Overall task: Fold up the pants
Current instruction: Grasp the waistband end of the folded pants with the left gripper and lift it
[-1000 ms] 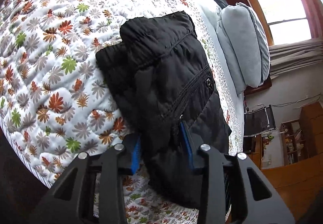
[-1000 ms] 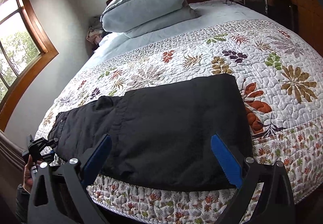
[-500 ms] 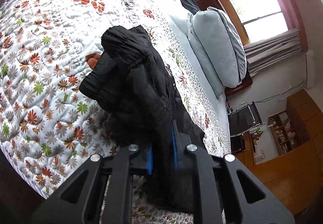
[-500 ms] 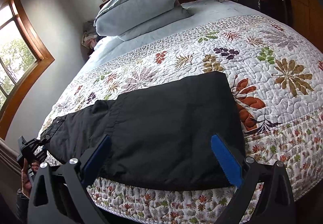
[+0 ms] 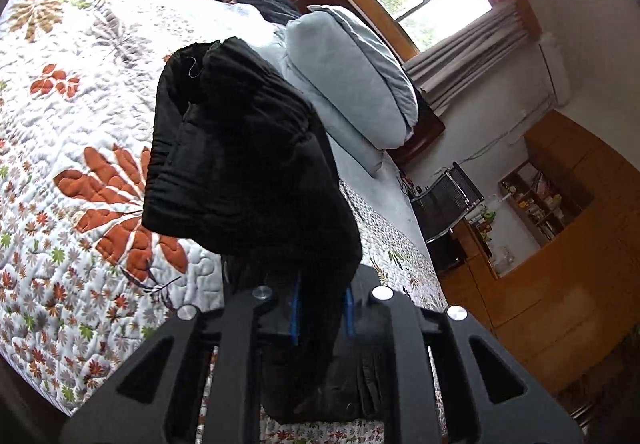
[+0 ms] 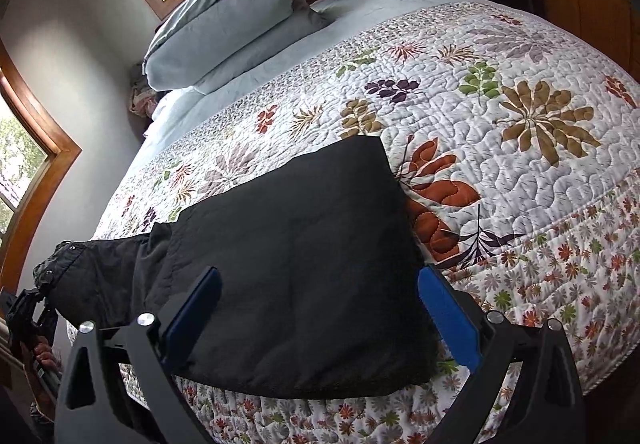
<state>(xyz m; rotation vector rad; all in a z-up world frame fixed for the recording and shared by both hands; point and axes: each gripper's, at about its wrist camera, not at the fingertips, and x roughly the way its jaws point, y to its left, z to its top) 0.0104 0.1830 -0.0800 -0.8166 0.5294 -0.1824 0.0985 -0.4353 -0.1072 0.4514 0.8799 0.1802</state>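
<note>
left gripper (image 5: 322, 310): fingers pinched nearly together on a bunch of the black pants (image 5: 240, 164); blue pads just visible on either side of the cloth.
pants, left wrist view: the gripped end hangs bunched and raised off the quilt (image 5: 72, 116), filling the frame centre from 6 up to 11 o'clock.
right gripper (image 6: 320, 312): fingers spread wide, holding nothing; blue pads sit at 7 and 5 o'clock over the cloth, whether they touch it cannot be told.
pants, right wrist view: broad folded part (image 6: 296, 244) lies flat on the quilt near the bed's front edge; narrower end runs out toward 9 o'clock, lifted.
left gripper from right wrist view: small at 8 o'clock (image 6: 30, 308), at that lifted end.
pillows (image 6: 228, 20): at 11 o'clock, at the head of the bed.
</note>
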